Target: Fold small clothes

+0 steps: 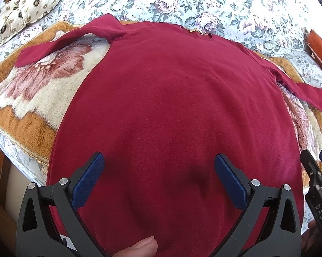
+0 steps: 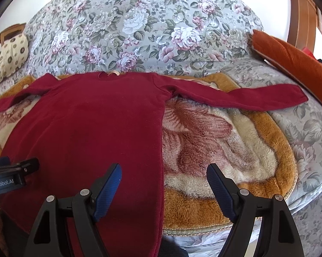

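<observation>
Both grippers (image 1: 158, 162) (image 2: 164, 172) gape over flat, soft maroon shirt (image 1: 171, 107).

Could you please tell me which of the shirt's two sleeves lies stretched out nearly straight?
The right sleeve of the red shirt: it runs out straight across the blanket. The left sleeve angles down from the shoulder instead.

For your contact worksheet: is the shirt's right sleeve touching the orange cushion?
Apart. The right wrist view shows floral cover between the sleeve end and the cushion.
</observation>
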